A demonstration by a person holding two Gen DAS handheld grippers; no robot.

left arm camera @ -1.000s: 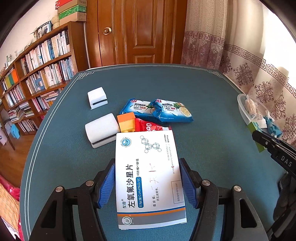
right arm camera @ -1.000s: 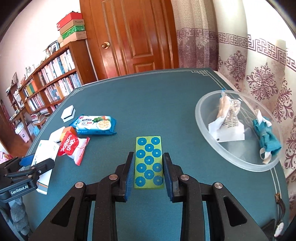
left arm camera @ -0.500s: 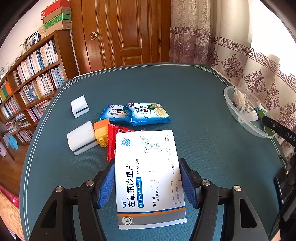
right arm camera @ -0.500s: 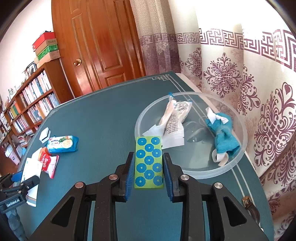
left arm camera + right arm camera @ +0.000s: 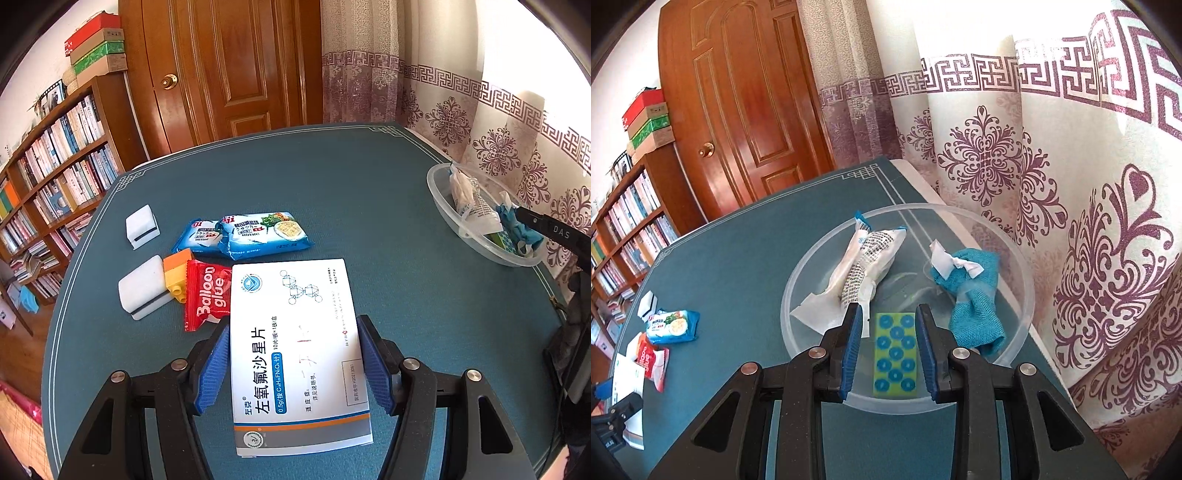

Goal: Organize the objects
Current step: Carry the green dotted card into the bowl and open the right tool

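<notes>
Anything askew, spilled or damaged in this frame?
Nothing spilled or visibly damaged. The green dotted card lies in the clear bowl, loose between the right gripper's open jaws. The left gripper holds the white medicine box squarely.

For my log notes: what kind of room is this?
Probably a home study or living room: a full bookshelf, a wooden door, patterned curtains, and a table with household items.

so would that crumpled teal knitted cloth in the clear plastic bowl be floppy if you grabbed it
Probably yes. The crumpled teal knitted cloth lies bunched and folded against the wall of the clear plastic bowl, so it likely droops from a pinch. It looks light, and its coarse weave should grip rather than slip. The white paper tag on it may tear.
</notes>
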